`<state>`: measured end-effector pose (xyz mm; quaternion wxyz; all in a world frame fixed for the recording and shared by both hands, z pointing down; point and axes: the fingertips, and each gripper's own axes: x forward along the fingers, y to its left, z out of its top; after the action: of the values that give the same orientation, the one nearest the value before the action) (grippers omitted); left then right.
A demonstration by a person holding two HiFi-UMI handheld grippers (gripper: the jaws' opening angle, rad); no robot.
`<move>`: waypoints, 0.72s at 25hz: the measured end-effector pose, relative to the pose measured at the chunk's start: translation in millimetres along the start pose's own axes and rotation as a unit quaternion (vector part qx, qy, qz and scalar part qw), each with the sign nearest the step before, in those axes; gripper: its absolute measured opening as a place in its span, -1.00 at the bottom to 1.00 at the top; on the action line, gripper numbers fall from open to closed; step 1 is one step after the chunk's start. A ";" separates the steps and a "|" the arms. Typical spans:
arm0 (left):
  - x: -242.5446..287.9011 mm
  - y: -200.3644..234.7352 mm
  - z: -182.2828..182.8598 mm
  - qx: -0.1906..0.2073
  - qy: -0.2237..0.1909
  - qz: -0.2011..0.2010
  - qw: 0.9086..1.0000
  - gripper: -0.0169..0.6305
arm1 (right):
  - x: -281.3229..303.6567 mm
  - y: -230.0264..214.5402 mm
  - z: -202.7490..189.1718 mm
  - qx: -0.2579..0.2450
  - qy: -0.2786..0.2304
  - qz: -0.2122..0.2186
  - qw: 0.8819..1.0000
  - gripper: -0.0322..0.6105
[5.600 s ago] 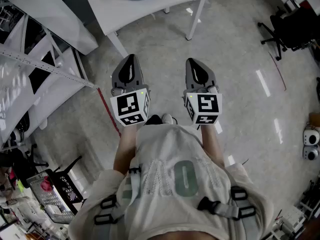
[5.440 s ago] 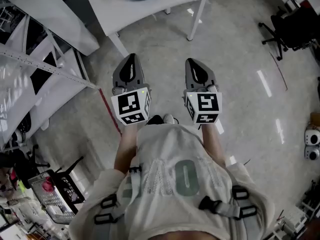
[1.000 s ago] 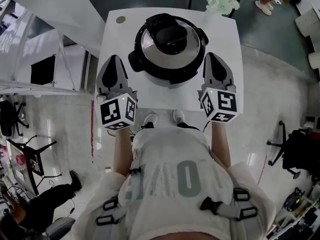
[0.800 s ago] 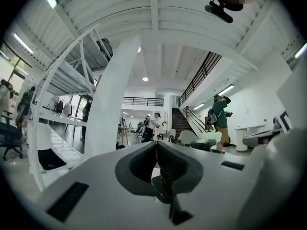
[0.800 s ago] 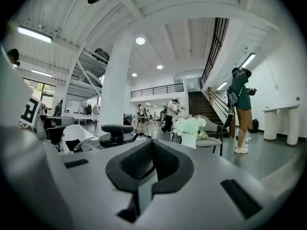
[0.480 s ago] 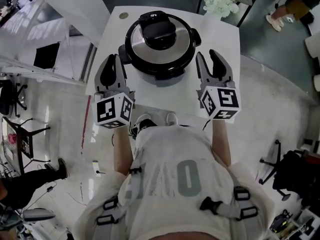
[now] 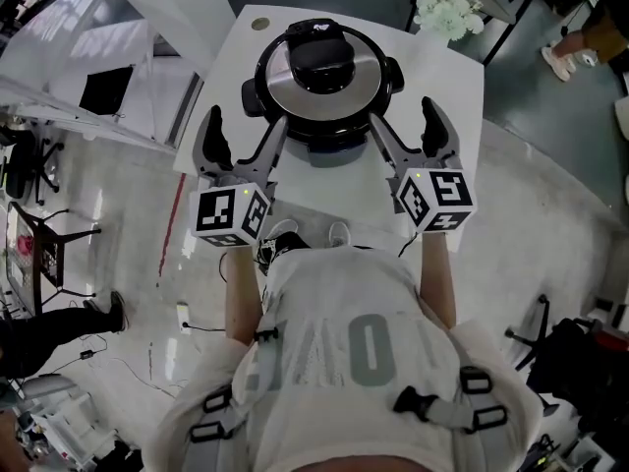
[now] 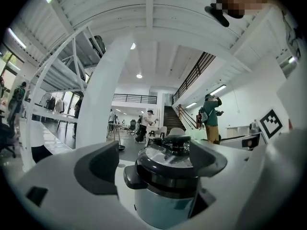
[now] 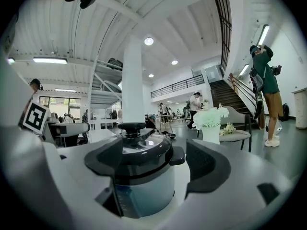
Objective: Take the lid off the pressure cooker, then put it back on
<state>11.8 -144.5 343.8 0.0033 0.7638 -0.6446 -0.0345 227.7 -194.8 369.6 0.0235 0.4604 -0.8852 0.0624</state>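
Left tongs and right tongs just opened, empty: clamp the lid unevenly and you tilt the pressure cooker.

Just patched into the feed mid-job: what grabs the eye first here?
The black-and-steel pressure cooker, with its lid on, stands in the middle of the small white table. The left gripper and right gripper flank its near side. Their jaws have just been opening wide and have nothing between them. A bunch of white flowers stands beyond the table's far right corner.
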 end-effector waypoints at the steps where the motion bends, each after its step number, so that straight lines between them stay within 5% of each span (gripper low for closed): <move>1: 0.3 -0.8 -2.0 0.003 0.007 -0.001 1.000 0.41 | -0.1 0.3 -0.5 -0.003 0.001 0.003 1.000 0.36; 8: 12.1 -6.5 12.6 -0.010 -0.003 -0.031 0.999 0.41 | 4.0 4.5 9.9 -0.039 0.006 0.047 0.998 0.36; 13: 44.6 -18.6 36.7 0.048 0.016 -0.095 0.994 0.41 | 29.0 19.4 35.8 -0.077 0.007 0.135 0.988 0.35; 18: 75.8 -38.9 37.9 0.122 0.061 -0.171 0.976 0.40 | 62.4 38.5 52.9 -0.148 0.032 0.225 0.963 0.31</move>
<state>60.6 -211.1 300.4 -0.0567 0.8577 -0.5027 0.0914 161.2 -230.6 319.9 0.1053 0.2386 -0.9641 -0.0510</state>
